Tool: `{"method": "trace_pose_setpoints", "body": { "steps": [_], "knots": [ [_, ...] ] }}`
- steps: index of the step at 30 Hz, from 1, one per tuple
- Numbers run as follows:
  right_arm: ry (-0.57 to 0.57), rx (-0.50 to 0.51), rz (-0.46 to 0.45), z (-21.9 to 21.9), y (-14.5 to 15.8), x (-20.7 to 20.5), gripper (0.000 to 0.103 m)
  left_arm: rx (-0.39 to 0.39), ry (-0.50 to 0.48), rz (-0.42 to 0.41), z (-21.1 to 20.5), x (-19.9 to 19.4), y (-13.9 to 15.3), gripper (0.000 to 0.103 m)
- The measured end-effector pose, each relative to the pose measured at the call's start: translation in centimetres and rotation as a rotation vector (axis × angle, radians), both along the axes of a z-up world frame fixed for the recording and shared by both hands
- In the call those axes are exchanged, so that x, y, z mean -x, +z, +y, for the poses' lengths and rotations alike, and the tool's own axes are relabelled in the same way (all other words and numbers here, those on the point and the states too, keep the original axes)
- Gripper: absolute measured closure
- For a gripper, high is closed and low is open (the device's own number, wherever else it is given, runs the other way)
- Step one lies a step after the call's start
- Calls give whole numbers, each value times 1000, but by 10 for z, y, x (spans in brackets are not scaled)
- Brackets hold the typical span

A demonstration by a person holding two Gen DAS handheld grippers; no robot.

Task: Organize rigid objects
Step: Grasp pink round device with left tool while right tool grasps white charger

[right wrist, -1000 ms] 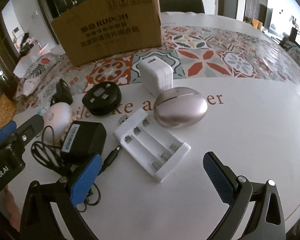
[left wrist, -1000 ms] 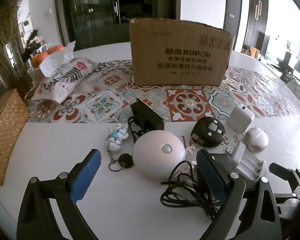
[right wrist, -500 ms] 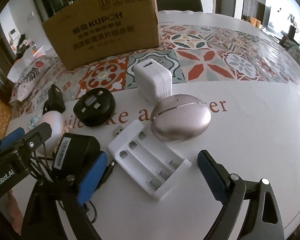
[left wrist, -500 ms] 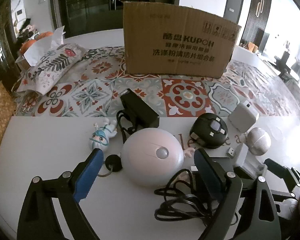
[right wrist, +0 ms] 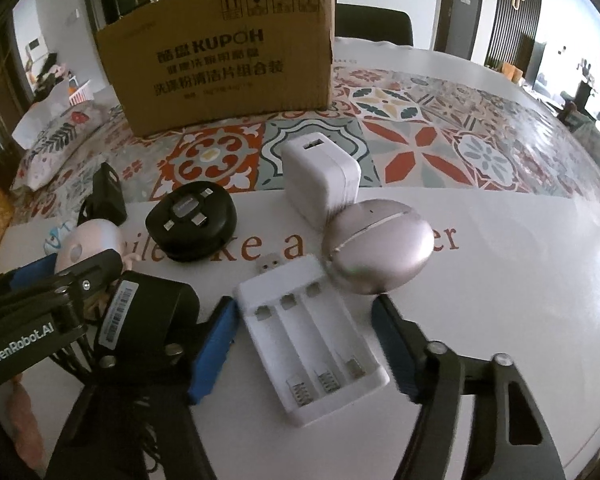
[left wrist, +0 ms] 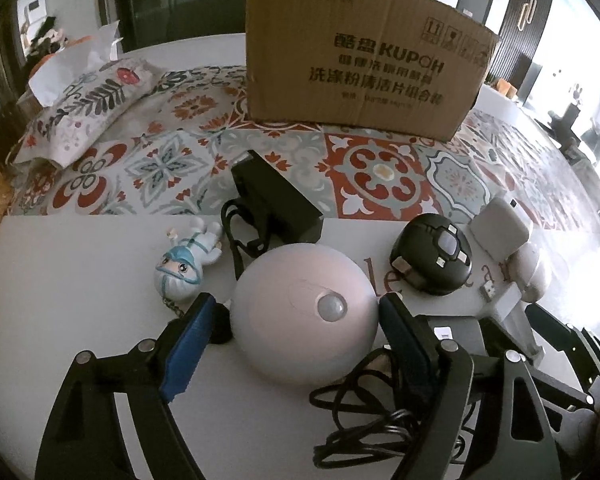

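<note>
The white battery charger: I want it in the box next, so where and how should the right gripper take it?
Grip the battery charger across its two long side walls, coming from the spring end nearest the right gripper. It lies flat, slots up, lengthwise between the open fingers, and its straight parallel sides suit the pads. The silver case crowds the USB end.

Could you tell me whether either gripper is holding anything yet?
Nothing: left gripper straddles the pink dome, right gripper the battery charger, both open.
</note>
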State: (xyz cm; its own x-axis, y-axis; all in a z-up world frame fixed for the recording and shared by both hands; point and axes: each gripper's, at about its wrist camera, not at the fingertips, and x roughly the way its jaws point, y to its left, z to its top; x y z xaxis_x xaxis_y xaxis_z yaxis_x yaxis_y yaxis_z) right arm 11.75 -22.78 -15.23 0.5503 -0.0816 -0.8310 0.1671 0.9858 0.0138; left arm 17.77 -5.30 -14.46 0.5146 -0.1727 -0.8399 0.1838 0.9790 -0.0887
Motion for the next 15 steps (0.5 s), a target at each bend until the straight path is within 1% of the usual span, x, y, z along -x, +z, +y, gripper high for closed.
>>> {"method": "trace_pose_setpoints", "body": {
  "steps": [2, 3, 5, 9, 15],
  "knots": [
    [1, 6, -7, 0, 1, 1, 44, 2, -3, -3, 0, 0, 0, 21],
    [0, 4, -9, 0, 1, 1, 44, 3, -7, -4, -1, 0, 0, 22],
    [3, 1, -11, 0, 1, 1, 45, 15, -19, -4, -1, 0, 0, 28],
    [5, -17, -15, -1, 2, 2, 49, 21, -21, -12, -1, 2, 1, 29],
    [11, -14, -39, 2, 7, 6, 51, 36, -40, 0, -1, 7, 1, 30]
  ]
}}
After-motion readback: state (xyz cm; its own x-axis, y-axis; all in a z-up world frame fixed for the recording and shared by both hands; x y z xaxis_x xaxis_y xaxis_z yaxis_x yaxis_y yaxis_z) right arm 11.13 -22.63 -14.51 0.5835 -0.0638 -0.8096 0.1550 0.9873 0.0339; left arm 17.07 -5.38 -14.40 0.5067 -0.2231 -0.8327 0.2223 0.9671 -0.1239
